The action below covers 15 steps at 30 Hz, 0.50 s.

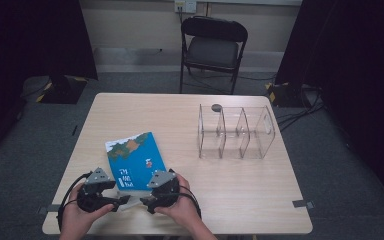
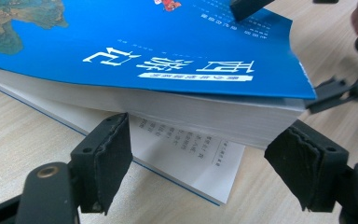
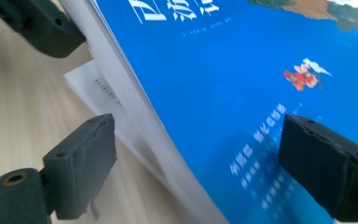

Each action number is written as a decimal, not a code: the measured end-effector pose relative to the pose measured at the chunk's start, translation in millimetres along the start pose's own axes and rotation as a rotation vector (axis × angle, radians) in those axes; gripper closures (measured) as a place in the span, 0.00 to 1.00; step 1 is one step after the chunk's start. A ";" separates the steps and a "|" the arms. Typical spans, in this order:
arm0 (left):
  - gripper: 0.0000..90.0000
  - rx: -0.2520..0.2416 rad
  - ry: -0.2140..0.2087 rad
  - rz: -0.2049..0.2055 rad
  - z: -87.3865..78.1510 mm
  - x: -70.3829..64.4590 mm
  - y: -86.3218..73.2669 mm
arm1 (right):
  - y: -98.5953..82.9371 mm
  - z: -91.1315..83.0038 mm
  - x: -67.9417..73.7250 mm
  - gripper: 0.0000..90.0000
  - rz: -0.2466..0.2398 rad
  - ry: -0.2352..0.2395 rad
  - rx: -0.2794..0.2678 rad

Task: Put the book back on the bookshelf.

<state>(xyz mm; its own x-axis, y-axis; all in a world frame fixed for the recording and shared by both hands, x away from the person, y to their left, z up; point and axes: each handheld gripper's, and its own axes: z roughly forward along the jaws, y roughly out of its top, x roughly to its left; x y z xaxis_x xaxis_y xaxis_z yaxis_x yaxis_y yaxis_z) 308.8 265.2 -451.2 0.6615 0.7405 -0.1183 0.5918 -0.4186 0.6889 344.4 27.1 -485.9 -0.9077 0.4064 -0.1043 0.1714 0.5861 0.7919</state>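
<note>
- You are at the start of picking up the blue book [image 1: 134,161]: it lies flat on the near left part of the table [image 1: 240,200], and both of your grippers sit at its near edge.
- Your left gripper [image 1: 114,202] faces the near edge head-on. In the left gripper view its jaws stand wide apart, one on each side of the page block [image 2: 205,116], and touch nothing.
- Your right gripper [image 1: 148,202] comes in at the near right corner. In the right gripper view its jaws are also apart, one pad over the cover [image 3: 242,107] and the other low beside the pages; I judge that neither pad presses yet.
- The front cover curls up a little at that corner, and a loose white flap [image 2: 191,158], likely the back cover's fold or a page, sticks out under the block onto the table.
- The next move, as I judge it, calls for you to slide one jaw under the block and one over the cover, then close on the whole thickness, not on the cover alone.
- Watch the flap: a low jaw could catch or crease it.
- The clear divided rack [image 1: 235,132] stands well apart to the right, empty and upright; nothing lies between it and the book.
- A black folding chair [image 1: 212,45] stands beyond the table, out of your way.
</note>
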 end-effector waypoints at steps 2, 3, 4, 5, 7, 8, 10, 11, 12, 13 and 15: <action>0.25 0.002 -0.002 0.002 0.1 0.2 0.3 | 0.7 2.8 2.2 0.10 -0.002 -0.015 0.000; 0.25 0.003 -0.002 0.002 0.1 0.2 0.4 | 1.7 5.2 4.6 0.10 -0.002 -0.030 -0.002; 0.25 0.002 0.000 0.004 -0.1 0.3 0.5 | 2.8 7.5 6.6 0.10 -0.012 -0.046 0.003; 0.25 0.004 0.000 0.005 -0.1 0.2 0.8 | 5.1 10.5 8.8 0.10 -0.025 -0.064 0.013; 0.25 0.002 0.000 0.006 -0.2 0.4 0.8 | 6.7 12.2 8.8 0.10 -0.013 -0.067 0.010; 0.25 0.002 0.000 0.006 -0.2 0.4 0.8 | 6.7 12.2 8.8 0.10 -0.013 -0.067 0.010; 0.25 0.004 -0.001 0.007 -0.2 0.4 1.0 | 8.0 14.1 9.1 0.10 -0.004 -0.074 0.011; 0.25 0.003 -0.004 0.005 -0.2 0.7 0.9 | 9.4 16.1 9.1 0.10 -0.019 -0.081 0.017; 0.25 0.003 -0.004 0.005 -0.2 0.7 0.9 | 9.4 16.1 9.1 0.10 -0.019 -0.081 0.017; 0.25 0.005 -0.006 0.006 -0.4 1.3 0.9 | 10.4 16.8 9.7 0.10 -0.021 -0.082 0.022; 0.25 0.010 -0.009 0.006 -0.3 1.7 0.8 | 13.4 19.6 10.8 0.11 -0.051 -0.087 0.042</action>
<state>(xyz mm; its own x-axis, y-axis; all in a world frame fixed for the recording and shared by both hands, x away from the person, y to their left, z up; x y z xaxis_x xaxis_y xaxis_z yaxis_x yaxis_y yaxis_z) 310.3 266.3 -450.6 0.6689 0.7335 -0.1204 0.5922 -0.4280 0.6827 344.4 53.1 -488.2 -0.8792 0.4337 -0.1972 0.1434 0.6357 0.7585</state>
